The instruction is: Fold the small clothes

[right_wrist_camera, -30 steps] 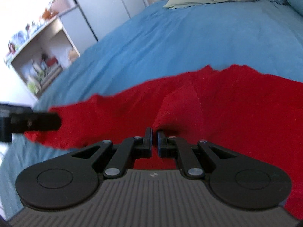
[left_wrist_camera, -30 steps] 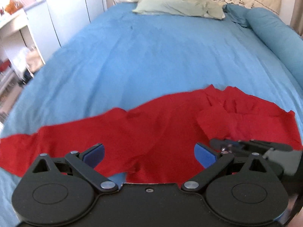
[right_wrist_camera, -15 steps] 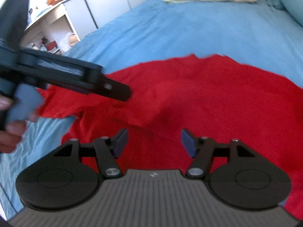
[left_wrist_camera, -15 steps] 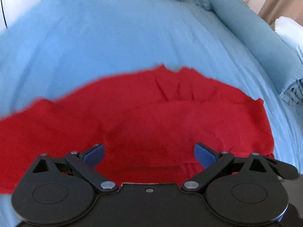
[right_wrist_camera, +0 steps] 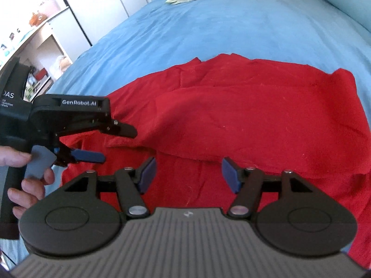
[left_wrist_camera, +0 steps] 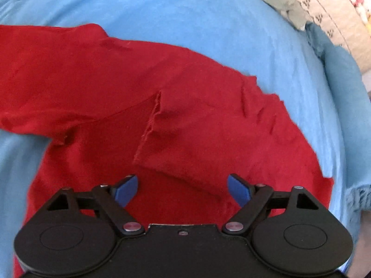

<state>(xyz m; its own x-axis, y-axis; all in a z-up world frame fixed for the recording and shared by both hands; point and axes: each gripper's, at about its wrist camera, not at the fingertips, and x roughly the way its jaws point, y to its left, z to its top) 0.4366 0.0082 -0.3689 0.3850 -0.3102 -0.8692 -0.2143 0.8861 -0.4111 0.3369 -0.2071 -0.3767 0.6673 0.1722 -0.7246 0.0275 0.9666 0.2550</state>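
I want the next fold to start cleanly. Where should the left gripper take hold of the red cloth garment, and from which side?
Probably the lower corner of the folded-over flap on the red cloth garment, approached from above. That edge lies raised on the layer beneath, just ahead of the left gripper, whose jaws are closing with nothing yet pinched.
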